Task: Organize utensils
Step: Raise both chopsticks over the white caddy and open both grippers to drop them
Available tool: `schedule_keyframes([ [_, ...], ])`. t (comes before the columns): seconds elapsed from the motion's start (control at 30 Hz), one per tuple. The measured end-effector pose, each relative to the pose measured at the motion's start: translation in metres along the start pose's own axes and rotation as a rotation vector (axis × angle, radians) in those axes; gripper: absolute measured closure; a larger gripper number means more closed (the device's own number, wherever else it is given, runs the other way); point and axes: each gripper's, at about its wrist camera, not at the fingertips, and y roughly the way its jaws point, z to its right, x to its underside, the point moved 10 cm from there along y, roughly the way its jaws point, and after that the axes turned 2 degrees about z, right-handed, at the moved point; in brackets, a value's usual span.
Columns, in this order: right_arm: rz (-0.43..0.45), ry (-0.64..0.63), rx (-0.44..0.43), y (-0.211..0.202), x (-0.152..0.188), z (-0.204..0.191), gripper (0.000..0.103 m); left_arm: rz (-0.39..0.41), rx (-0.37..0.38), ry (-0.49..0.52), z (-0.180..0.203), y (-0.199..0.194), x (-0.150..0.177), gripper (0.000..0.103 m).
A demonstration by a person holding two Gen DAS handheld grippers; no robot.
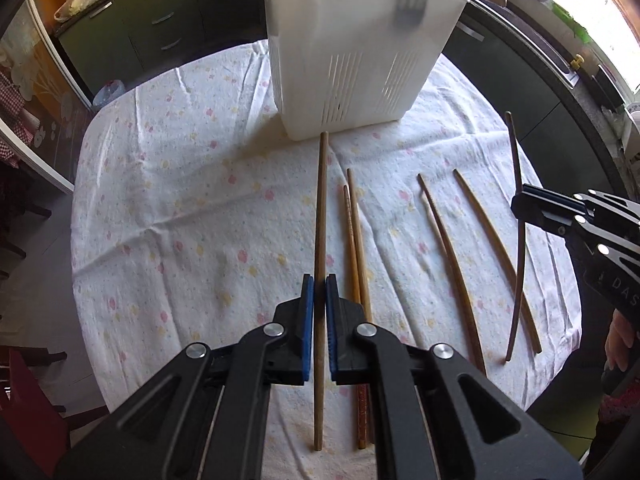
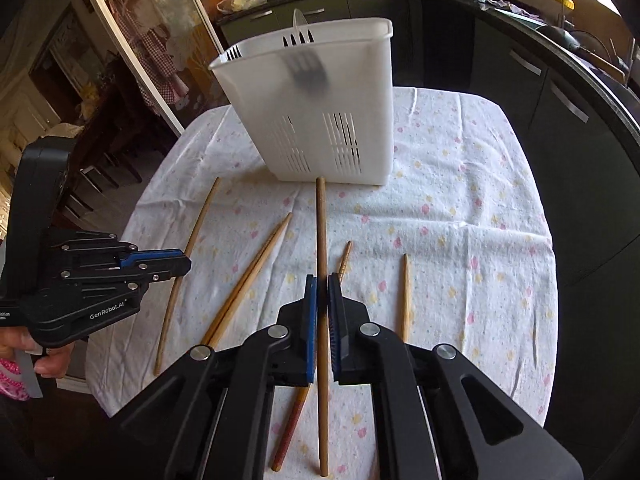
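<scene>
Your left gripper [image 1: 319, 280] is clenched on a brown chopstick [image 1: 320, 208], its blue pads pressed against the stick at mid-length, with the stick's far tip pointing toward the white utensil basket [image 1: 352, 48]. Your right gripper [image 2: 322, 280] is likewise closed on a second brown chopstick [image 2: 321, 232], gripped near its middle and also aimed at the basket. That basket stands upright at the far side of the flower-print tablecloth [image 1: 180, 200]; a dark fork [image 1: 412, 10] shows through its translucent wall. Loose on the cloth between your grippers lie a pale pair of chopsticks [image 1: 354, 240] close together, and two darker chopsticks [image 1: 472, 220] just beside each other, further to the right.
</scene>
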Motion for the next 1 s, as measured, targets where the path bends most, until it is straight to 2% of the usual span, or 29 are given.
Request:
schedule_keyframes([
  [0.17,0.062,0.005,-0.036,-0.038,0.003,-0.005,0.097,0.067,0.010,0.003,0.005,-0.034,-0.006,0.097],
  [0.47,0.146,-0.001,-0.069,-0.081,0.000,-0.013,0.097,0.165,0.000,0.039,0.014,-0.084,-0.001,0.097],
  [0.83,0.234,-0.022,-0.081,-0.118,-0.028,-0.021,0.097,0.238,0.013,0.053,0.021,-0.119,-0.012,0.097],
  [1.0,0.289,-0.035,-0.077,-0.143,-0.054,-0.023,0.097,0.277,0.028,0.049,0.021,-0.140,-0.028,0.097],
])
